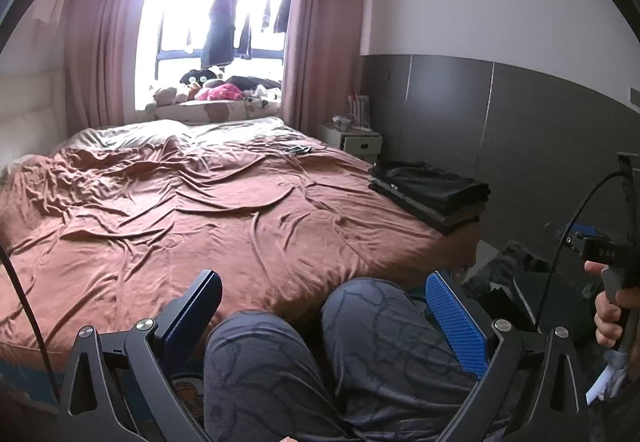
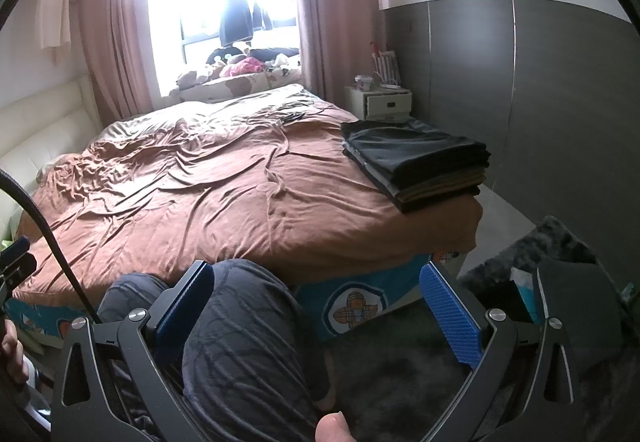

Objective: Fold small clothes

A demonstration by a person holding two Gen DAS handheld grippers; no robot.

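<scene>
A stack of folded dark clothes (image 1: 432, 192) (image 2: 416, 162) lies at the right edge of the bed, on the brown cover (image 1: 180, 210) (image 2: 200, 186). My left gripper (image 1: 320, 282) is open, held low in front of the bed, above a person's knees (image 1: 360, 330) in grey patterned trousers. Nothing is between its blue pads (image 1: 456, 322). My right gripper (image 2: 316, 274) is open too, with a knee (image 2: 248, 322) between and under its fingers. In the left wrist view the right gripper's handle (image 1: 608, 262) shows at the right edge, held by a hand.
A white nightstand (image 2: 380, 102) stands beyond the bed by the grey wall panels. Plush toys and cushions (image 1: 216, 98) fill the window ledge. A dark fluffy rug (image 2: 520, 262) and a bag lie on the floor right of the bed. Cables (image 1: 296, 150) lie on the far bed.
</scene>
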